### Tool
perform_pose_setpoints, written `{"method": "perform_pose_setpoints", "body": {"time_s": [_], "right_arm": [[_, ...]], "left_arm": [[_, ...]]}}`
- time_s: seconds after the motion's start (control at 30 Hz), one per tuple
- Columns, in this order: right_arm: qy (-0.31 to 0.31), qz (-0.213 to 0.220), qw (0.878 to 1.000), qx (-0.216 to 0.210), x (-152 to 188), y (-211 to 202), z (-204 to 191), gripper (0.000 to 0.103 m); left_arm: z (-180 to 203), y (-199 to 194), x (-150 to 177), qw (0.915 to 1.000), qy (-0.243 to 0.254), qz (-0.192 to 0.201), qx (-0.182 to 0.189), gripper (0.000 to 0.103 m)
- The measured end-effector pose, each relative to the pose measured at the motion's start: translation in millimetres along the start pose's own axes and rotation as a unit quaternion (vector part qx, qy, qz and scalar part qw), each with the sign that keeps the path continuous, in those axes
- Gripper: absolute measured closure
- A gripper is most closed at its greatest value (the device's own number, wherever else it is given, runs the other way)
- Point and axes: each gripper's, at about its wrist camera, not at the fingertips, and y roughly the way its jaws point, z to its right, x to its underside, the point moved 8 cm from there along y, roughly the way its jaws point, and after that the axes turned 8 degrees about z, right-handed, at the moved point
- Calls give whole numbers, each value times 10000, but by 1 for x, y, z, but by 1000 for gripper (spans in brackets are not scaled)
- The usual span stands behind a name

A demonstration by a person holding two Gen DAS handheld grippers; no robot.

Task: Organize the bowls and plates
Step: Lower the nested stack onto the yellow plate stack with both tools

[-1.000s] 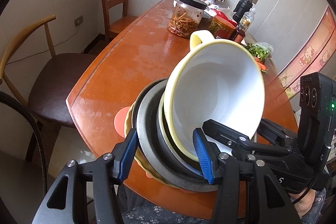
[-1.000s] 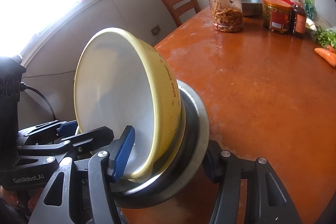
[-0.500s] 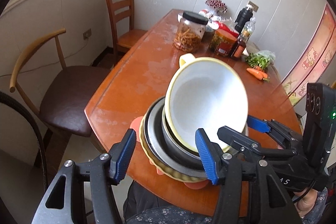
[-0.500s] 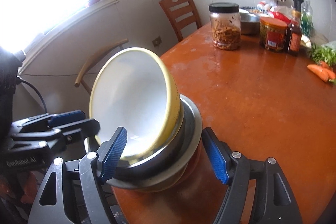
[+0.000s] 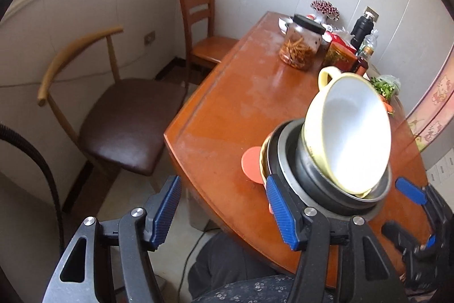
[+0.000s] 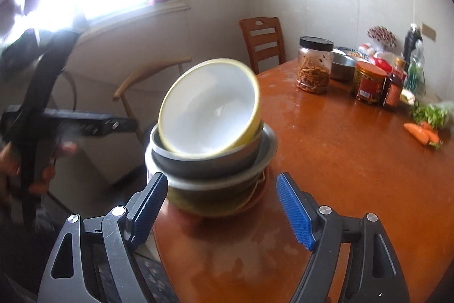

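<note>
Sunlit wooden table (image 6: pixel 340 161): I am opening both grippers, pinching nothing; the stacked bowls (image 6: pixel 210 144) are sitting just ahead between my right gripper (image 6: pixel 220 208) fingers, beside my left gripper (image 5: pixel 224 210).

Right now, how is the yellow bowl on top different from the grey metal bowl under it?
The yellow bowl is yellow outside and white inside; the grey metal bowl is dull silver all over. The yellow bowl tilts steeply, leaning sideways, while the grey metal bowl sits nearly level. The yellow bowl has a handle at its rim; the grey metal bowl shows none. Both are round, look empty, and belong to one stack near the table edge.
</note>
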Motion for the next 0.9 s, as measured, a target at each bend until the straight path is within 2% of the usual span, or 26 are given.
{"method": "perform_pose_setpoints", "body": {"time_s": [0.2, 0.4, 0.57, 0.9], "right_arm": [[-128, -263, 9995, 93, 18, 15, 3, 23], [-243, -433, 9988, -50, 26, 36, -1, 23], [-281, -497, 9983, -74, 27, 50, 2, 23], [41, -574, 9983, -122, 28, 55, 25, 23]], "left_arm": [[4, 29, 8, 9994, 38, -310, 141, 41], [14, 36, 5, 9990, 196, -314, 263, 41], [20, 44, 0, 9983, 506, -285, 109, 41], [53, 69, -13, 9962, 738, -312, 329, 43]]}}
